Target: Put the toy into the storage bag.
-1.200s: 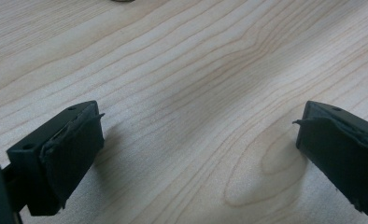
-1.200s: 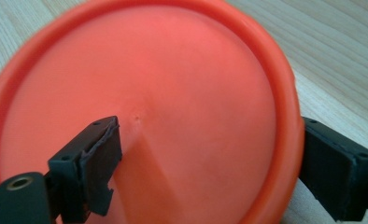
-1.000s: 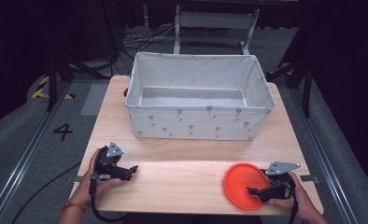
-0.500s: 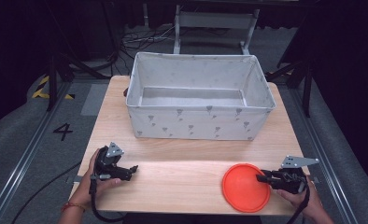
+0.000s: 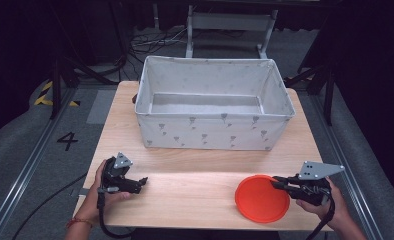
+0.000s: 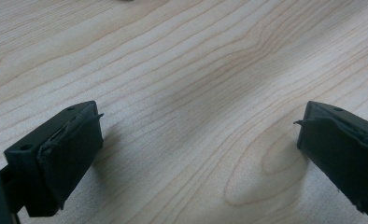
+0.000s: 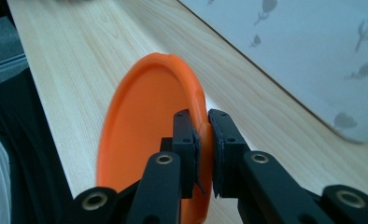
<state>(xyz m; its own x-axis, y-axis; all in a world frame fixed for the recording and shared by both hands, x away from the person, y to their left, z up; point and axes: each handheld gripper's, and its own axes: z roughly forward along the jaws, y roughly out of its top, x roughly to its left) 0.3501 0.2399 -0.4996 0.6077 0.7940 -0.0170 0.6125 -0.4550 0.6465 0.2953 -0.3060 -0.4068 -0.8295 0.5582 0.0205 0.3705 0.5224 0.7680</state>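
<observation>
Orange plate [image 5: 261, 198] sits in front of the fabric bin [image 5: 212, 107], off its right corner, rim pinched by the just-closed right gripper [image 5: 277, 182]. Round, it has no long axis. Left gripper [image 5: 143, 181] gapes wide over the table [image 5: 185, 200].

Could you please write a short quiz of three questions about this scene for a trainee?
1. True or false: the right gripper is shut on the rim of the plate.
2. How do the left gripper jaws stand? A) open over bare table B) shut on a cup
3. What stands at the back of the table?

Key: 1 true. 2 A. 3 a pale fabric bin.
</observation>
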